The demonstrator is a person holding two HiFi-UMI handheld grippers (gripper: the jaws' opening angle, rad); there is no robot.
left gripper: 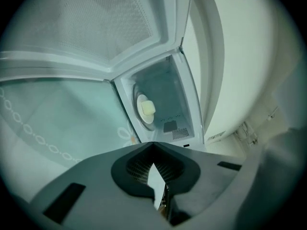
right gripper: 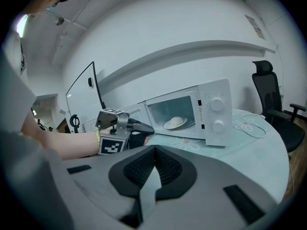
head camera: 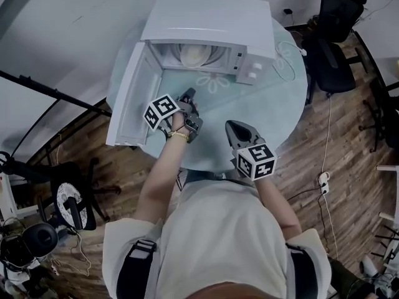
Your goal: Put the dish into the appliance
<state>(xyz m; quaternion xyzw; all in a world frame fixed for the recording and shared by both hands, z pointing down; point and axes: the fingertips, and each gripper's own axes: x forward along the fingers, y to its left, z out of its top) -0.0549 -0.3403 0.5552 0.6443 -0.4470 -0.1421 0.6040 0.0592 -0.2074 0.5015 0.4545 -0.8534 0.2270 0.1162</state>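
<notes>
**Dish is already in the microwave, both grippers empty**

The dish (right gripper: pixel 175 123) sits inside the microwave (head camera: pixel 212 17) with a pale rounded lump (left gripper: pixel 148 109) on top, and the door (head camera: pixel 128 98) is swung wide open. The left gripper (left gripper: pixel 153 143) and right gripper (right gripper: pixel 153 147) hover over the table (head camera: pixel 274 92) in front of the opening. Both have their fingers pressed together at the tips with nothing between them.

If we had to move that dish again, we'd guess it's stiff, smooth and breakable (looks like ceramic, can't be sure). It's probably light enough for one gripper. We'd pinch the near rim and keep it level, since the lump looks loose and could slide off. To us the only step left looks like shutting the door.
</notes>
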